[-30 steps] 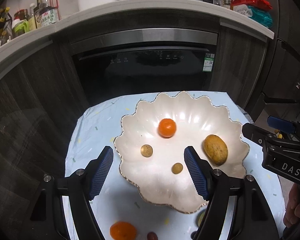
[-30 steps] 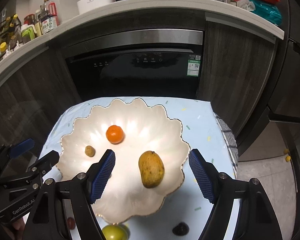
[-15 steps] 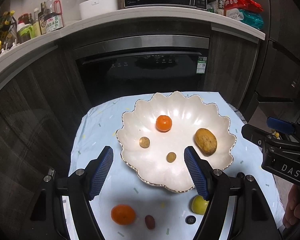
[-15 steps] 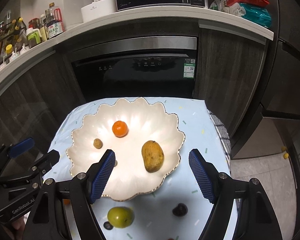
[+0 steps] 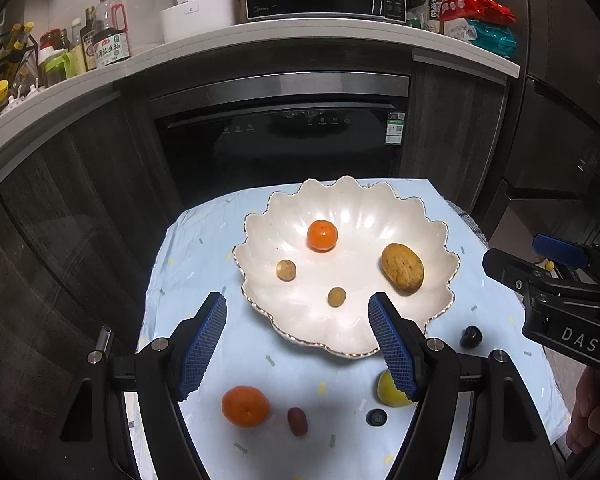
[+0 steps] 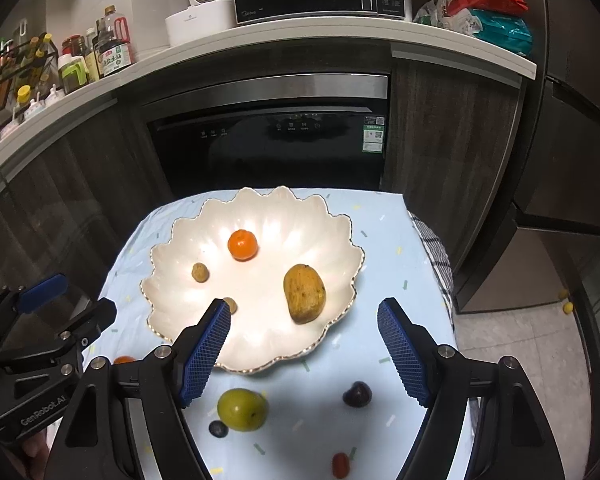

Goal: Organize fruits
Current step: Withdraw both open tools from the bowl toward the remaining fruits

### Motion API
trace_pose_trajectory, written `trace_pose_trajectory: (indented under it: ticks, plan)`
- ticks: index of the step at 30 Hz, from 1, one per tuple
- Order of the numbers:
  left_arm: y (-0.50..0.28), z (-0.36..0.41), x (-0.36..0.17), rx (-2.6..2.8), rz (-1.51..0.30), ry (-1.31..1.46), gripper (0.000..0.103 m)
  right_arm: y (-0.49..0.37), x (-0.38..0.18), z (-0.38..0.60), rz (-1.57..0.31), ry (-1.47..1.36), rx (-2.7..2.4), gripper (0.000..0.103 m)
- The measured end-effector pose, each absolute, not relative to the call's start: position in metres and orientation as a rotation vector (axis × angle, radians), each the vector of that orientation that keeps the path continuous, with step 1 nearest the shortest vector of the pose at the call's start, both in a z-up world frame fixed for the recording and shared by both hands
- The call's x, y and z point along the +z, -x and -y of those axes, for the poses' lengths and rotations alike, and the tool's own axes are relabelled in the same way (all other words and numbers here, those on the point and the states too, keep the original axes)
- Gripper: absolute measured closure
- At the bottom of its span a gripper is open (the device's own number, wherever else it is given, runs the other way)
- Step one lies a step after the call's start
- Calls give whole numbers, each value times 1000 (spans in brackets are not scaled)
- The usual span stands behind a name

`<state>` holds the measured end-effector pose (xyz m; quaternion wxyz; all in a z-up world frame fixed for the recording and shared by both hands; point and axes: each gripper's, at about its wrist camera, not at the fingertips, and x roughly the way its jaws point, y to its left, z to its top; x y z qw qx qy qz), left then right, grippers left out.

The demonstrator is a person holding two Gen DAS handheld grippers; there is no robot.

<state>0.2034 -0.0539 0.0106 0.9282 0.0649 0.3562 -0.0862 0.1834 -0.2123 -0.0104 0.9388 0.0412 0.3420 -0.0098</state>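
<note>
So far, four fruits lie in the white scalloped ceramic bowl [image 5: 440, 258]; an orange mandarin [image 5: 245, 406], a green apple [image 6: 242, 409] and small berries wait on the cloth. Both the left gripper [image 5: 298, 344] and the right gripper [image 6: 304, 350] are empty, fingers apart.

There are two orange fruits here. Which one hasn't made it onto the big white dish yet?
The larger orange fruit lying on the blue cloth, near the left claw. The smaller one already sits inside the scalloped dish.
</note>
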Motion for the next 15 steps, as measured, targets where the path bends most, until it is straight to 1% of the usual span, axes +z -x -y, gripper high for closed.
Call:
trace_pose_trajectory:
  ticks: [15]
  plan:
    - [-180,57,-2,-191,-736,-149,30,-165,-21,216,-707,-93,-35,26]
